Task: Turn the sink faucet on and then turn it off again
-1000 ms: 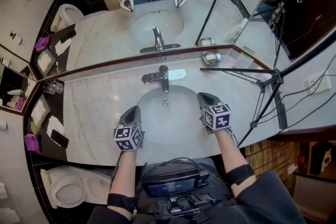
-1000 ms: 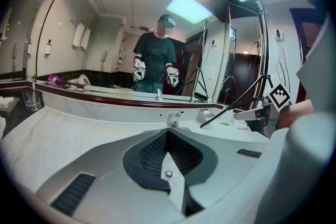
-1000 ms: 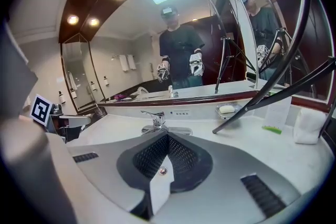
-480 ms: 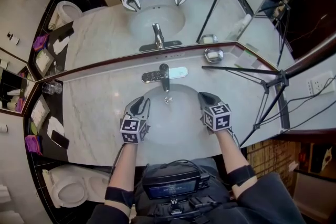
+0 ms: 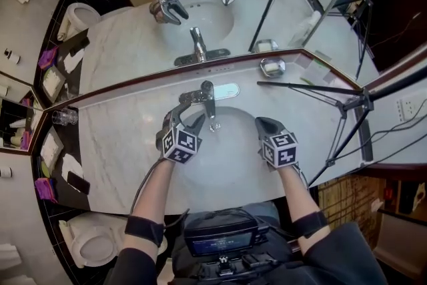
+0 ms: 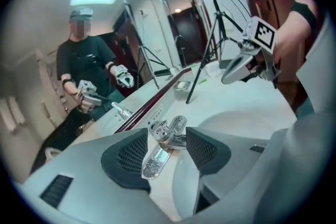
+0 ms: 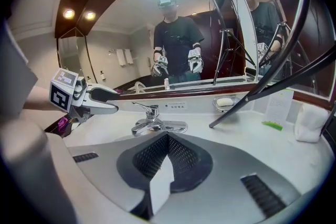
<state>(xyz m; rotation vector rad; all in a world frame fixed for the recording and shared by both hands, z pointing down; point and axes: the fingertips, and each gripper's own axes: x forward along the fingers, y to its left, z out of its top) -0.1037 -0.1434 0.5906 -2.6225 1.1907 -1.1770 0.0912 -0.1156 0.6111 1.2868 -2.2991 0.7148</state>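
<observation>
Two tongs, left tongs [image 5: 187, 121] just opening, faucet [image 5: 208, 98] close ahead, right tongs [image 5: 261, 123] closed

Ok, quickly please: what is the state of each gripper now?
Left gripper: open, its fingers have just been opening; the faucet shows between them, not gripped.
Right gripper: shut, holding nothing.
</observation>
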